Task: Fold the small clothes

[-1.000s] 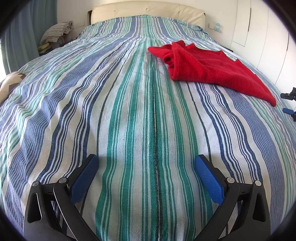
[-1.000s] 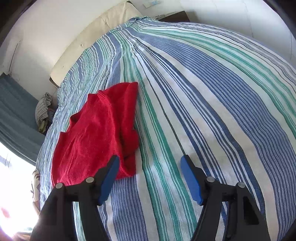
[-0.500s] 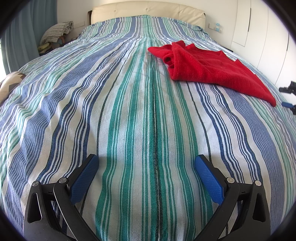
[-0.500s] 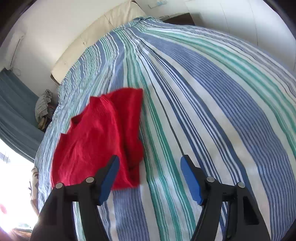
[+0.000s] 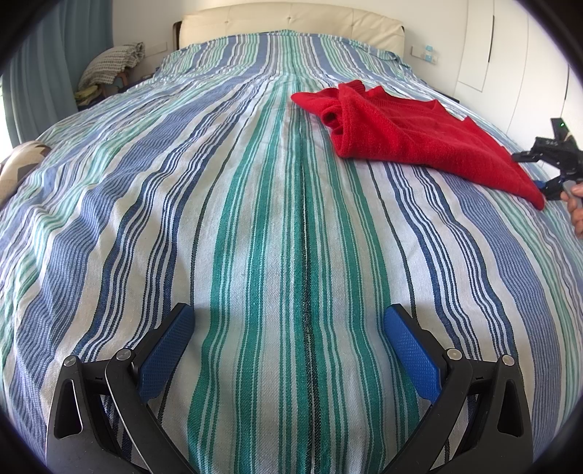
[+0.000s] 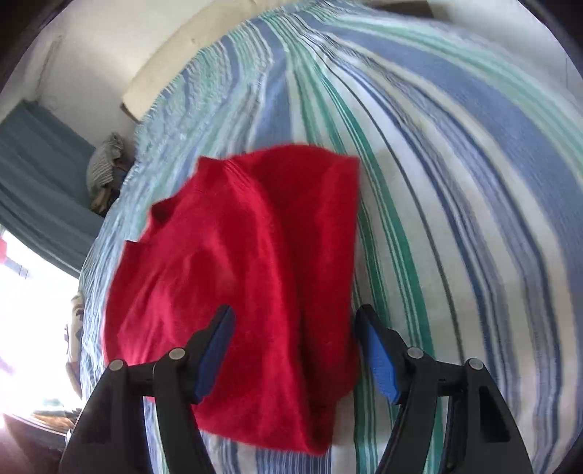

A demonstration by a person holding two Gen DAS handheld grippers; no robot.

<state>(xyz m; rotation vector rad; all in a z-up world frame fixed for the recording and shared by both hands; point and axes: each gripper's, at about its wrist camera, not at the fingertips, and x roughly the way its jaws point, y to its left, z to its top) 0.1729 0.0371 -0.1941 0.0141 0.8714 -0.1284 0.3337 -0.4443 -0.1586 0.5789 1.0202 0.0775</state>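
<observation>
Red sweater [image 6: 247, 277] lies directly under my right tongs [image 6: 295, 350], jaws spread and just narrowing, its length running far-left; left tongs [image 5: 288, 350], spread and empty, sit well apart.

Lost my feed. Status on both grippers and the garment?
Left gripper open, empty. Right gripper open, jaws just closing, astride red sweater, pads not pressing. Sweater crumpled on bedspread. Nothing in the way.

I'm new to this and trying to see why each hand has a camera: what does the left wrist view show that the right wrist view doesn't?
Only the left wrist view shows the open left gripper over bare bedspread and the right gripper from outside. Only the right wrist view shows the right gripper, jaws apart and just closing a little, over the red knitted garment without pinching it. Both show the garment, the striped bedspread and the cream headboard.
</observation>
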